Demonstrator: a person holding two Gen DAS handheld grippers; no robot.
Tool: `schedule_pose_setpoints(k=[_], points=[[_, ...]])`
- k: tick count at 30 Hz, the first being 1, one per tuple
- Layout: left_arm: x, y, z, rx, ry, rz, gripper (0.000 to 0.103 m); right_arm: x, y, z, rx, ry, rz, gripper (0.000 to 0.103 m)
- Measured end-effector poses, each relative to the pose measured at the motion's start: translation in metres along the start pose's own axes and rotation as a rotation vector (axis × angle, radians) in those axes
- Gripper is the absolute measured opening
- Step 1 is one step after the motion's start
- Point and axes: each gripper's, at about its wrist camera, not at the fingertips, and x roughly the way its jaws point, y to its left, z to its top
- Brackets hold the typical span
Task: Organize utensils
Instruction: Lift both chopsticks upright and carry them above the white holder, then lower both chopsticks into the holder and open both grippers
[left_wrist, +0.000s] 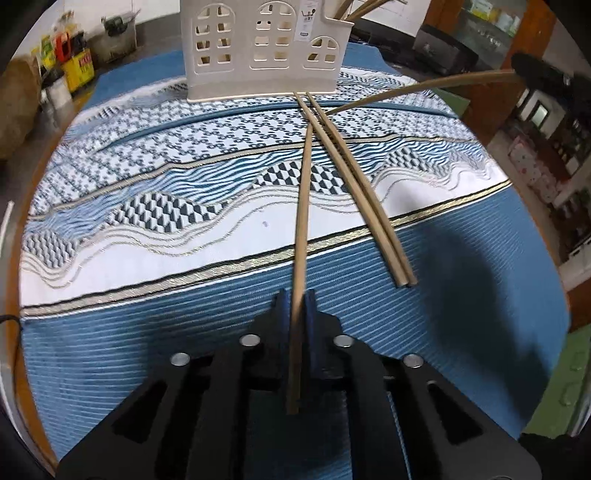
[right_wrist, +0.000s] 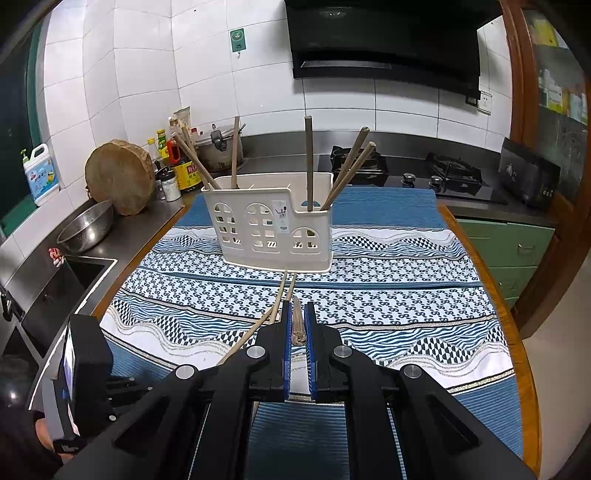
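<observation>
My left gripper (left_wrist: 294, 295) is shut on a wooden chopstick (left_wrist: 302, 206) that points toward the white utensil holder (left_wrist: 266, 51) at the far end of the patterned cloth. Two more chopsticks (left_wrist: 354, 184) lie side by side on the cloth to its right. My right gripper (right_wrist: 297, 314) is shut on the end of another chopstick (right_wrist: 297, 325), held above the cloth in front of the holder (right_wrist: 269, 229). Several chopsticks (right_wrist: 309, 162) stand in the holder. The left gripper's body (right_wrist: 85, 369) shows at lower left in the right wrist view.
The blue and white patterned cloth (right_wrist: 388, 288) covers a wooden table. To the left are a sink (right_wrist: 85, 273), a steel bowl (right_wrist: 86, 229), a round chopping block (right_wrist: 120, 177) and bottles. A gas hob (right_wrist: 436, 173) lies behind the table.
</observation>
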Motion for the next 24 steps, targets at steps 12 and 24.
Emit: schedule_pose_setpoints(k=[12, 24], points=[[-0.061, 0.020, 0.045, -0.060, -0.159, -0.079, 0.005, -0.012, -0.004, 0.028, -0.018, -0.051, 0.014, 0.007], [-0.095, 0.023, 0.094, -0.032, -0.287, -0.063, 0.005, -0.025, -0.006, 0.090, -0.086, -0.119, 0.075, 0.007]])
